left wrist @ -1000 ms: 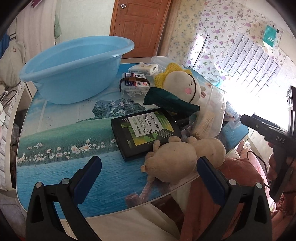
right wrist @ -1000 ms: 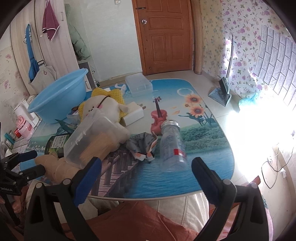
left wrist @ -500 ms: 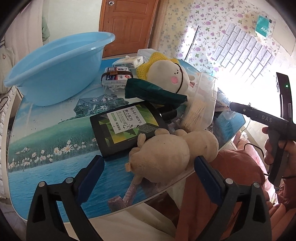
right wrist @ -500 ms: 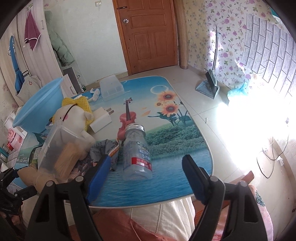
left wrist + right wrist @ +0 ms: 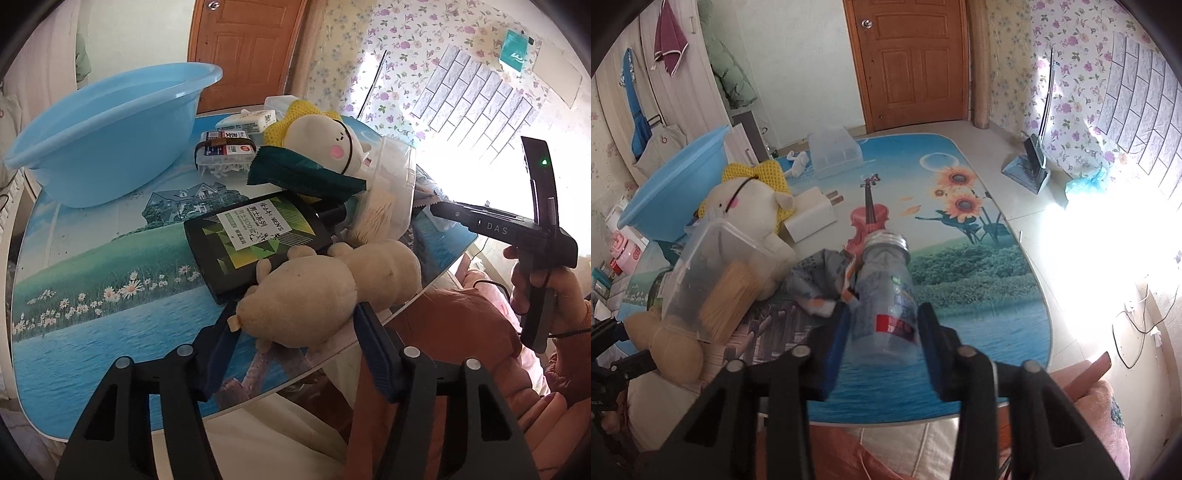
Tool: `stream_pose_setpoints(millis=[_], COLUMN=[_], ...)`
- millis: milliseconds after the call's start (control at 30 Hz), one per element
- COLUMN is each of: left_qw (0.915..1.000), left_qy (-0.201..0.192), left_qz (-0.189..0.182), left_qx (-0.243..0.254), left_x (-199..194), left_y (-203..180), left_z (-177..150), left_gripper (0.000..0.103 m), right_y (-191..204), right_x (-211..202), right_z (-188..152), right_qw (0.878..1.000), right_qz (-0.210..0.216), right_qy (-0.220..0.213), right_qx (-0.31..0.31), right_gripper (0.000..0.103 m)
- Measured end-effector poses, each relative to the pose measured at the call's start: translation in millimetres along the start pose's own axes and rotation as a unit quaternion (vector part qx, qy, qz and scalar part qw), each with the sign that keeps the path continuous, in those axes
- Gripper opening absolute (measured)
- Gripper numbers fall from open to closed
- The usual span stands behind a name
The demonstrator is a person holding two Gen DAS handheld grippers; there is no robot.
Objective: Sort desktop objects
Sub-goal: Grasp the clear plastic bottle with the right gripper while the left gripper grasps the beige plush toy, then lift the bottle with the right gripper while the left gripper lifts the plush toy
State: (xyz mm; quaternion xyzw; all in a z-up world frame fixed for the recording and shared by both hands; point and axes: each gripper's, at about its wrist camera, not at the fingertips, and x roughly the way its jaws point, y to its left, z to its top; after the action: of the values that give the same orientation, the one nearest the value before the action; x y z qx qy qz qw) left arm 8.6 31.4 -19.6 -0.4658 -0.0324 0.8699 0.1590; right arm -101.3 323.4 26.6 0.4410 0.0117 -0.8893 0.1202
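Closing left hand-held gripper (image 5: 293, 326) around tan plush (image 5: 299, 295) | right hand-held gripper (image 5: 882, 325) around bottle (image 5: 886, 291)

Only a couple of readable bits: the black flat bottle (image 5: 255, 240) mid-frame has "MEN'S" plus Chinese characters on its white label, and the right gripper (image 5: 439, 212) body at right says "DAS". Everything else is too blurry.
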Motion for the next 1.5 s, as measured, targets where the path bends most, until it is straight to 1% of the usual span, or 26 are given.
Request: stream_pose_setpoints(millis=[67,100,167,267,300,367,433,600,767,833,900,933,967,1033,1067,1233,1400,1500], left_qw=[1.0000,1.0000,1.0000,0.9998,0.9998,0.9996,0.9991,0.9978,0.9985,0.9988,0.9992,0.9993,0.9994,0.9993,0.9993,0.9991,0.9986,0.9980], left_qy=[0.006,0.002,0.000,-0.004,-0.006,-0.008,-0.013,-0.021,-0.030,-0.034,-0.036,-0.035,-0.034,-0.035,-0.036,-0.037,-0.042,-0.051], left_qz=[-0.001,0.000,0.007,0.017,0.021,0.026,0.040,0.061,0.042,0.028,0.011,0.004,0.005,0.012,0.012,-0.011,-0.014,-0.009], left_qx=[-0.001,-0.003,-0.004,0.002,0.004,0.006,0.004,0.010,-0.017,-0.021,-0.012,-0.006,0.000,0.005,0.004,-0.020,-0.029,-0.035], left_x=[3,3,4,6,8,12,13,14,10,8,6,5,5,7,6,4,-1,-9], left_y=[1,0,-2,-4,-5,-6,-9,-15,-7,-5,-7,-10,-12,-14,-13,-4,0,3], left_z=[-1,-2,-1,-2,-2,-3,-3,-5,-1,0,-1,-2,-3,-2,-2,-1,-1,-3], left_gripper=[0.062,0.063,0.068,0.083,0.092,0.103,0.103,0.103,0.103,0.099,0.081,0.074,0.069,0.064,0.057,0.053,0.052,0.051], right_y=[0,0,0,0,0,0,0,1,4,5,6,7,6,4,4,4,4,3], right_x=[-2,-3,-4,-5,-5,-5,-5,-6,-5,-4,-4,-4,-4,-4,-4,-6,-13,-16], right_z=[-2,-2,-3,-3,-4,-4,-4,-4,-4,-5,-5,-5,-6,-6,-6,-7,-7,-7], right_qw=[1.000,1.000,1.000,1.000,1.000,1.000,1.000,1.000,1.000,1.000,1.000,1.000,1.000,1.000,1.000,1.000,0.999,0.999], right_qz=[0.004,0.005,0.006,0.004,0.005,0.005,0.005,0.003,-0.003,-0.007,-0.009,-0.009,-0.008,-0.005,-0.004,0.000,0.002,0.004], right_qy=[-0.001,-0.001,-0.002,-0.004,-0.004,-0.004,-0.004,-0.006,-0.011,-0.013,-0.014,-0.014,-0.014,-0.014,-0.013,-0.019,-0.030,-0.035], right_qx=[-0.004,-0.004,-0.004,-0.007,-0.008,-0.008,-0.008,-0.011,-0.014,-0.018,-0.022,-0.023,-0.023,-0.020,-0.018,-0.018,-0.017,-0.015], right_gripper=[0.036,0.036,0.036,0.036,0.036,0.036,0.036,0.037,0.038,0.038,0.038,0.038,0.038,0.037,0.037,0.037,0.037,0.037])
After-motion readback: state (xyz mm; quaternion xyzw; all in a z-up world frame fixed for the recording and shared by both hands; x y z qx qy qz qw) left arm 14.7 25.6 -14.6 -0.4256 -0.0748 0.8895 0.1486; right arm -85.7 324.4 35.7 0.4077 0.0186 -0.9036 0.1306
